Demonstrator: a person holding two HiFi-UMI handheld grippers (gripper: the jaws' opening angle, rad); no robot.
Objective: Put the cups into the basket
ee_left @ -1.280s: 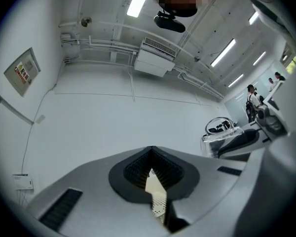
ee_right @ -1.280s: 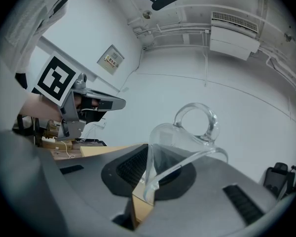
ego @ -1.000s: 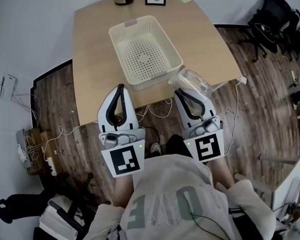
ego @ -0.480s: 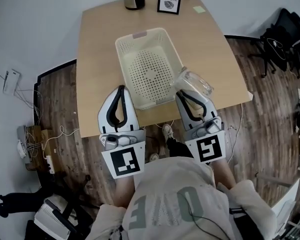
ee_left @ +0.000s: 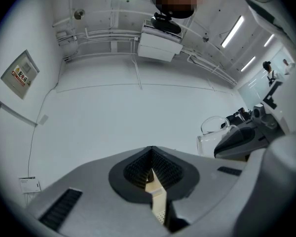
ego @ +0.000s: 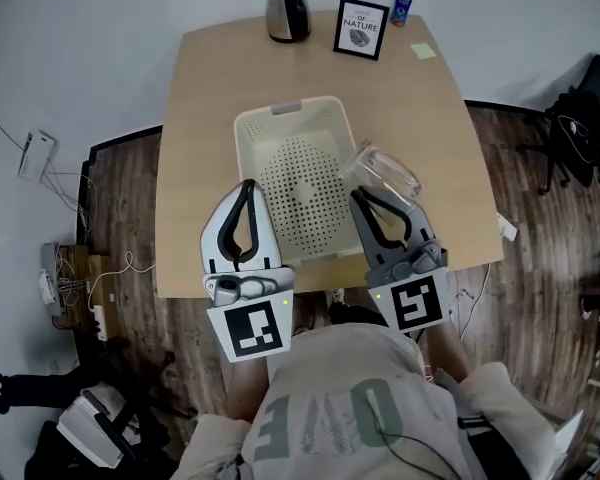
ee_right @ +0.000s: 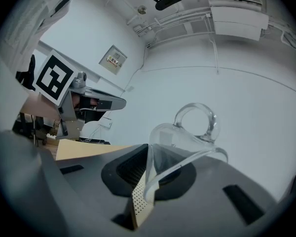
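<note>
The left gripper point(ego: 246, 186) hung over the near left corner of the basket point(ego: 251, 128) with its jaws pressed together and nothing between them. It was probably idle and parked out of the other hand's way.

Beside it, the right gripper point(ego: 360, 194) had its jaws closed on the wall of the cup point(ego: 382, 171). It pinched the thin glass near the rim, apparently one pad inside and one outside, which suits a smooth, hard thing with little else to grab. The cup was clear glass, rounded, with a loop handle on the side away from the jaws. It was carried tilted in the air above the basket's right rim, not yet inside, and looked lined up for lowering in.

The basket was cream plastic and rectangular, with rounded corners, slotted walls and a floor of small holes. It sat empty on the table point(ego: 195, 118) just inside the near edge, long side running away from the person, likely so the drop would be short.

The table was pale smooth wood. Along its far edge stood a dark metal kettle point(ego: 287, 10), a framed picture point(ego: 361, 28) and a small bottle point(ego: 404, 1). A yellow sticky note point(ego: 422, 51) lay flat near the far right corner. All of these were well apart from the work.
</note>
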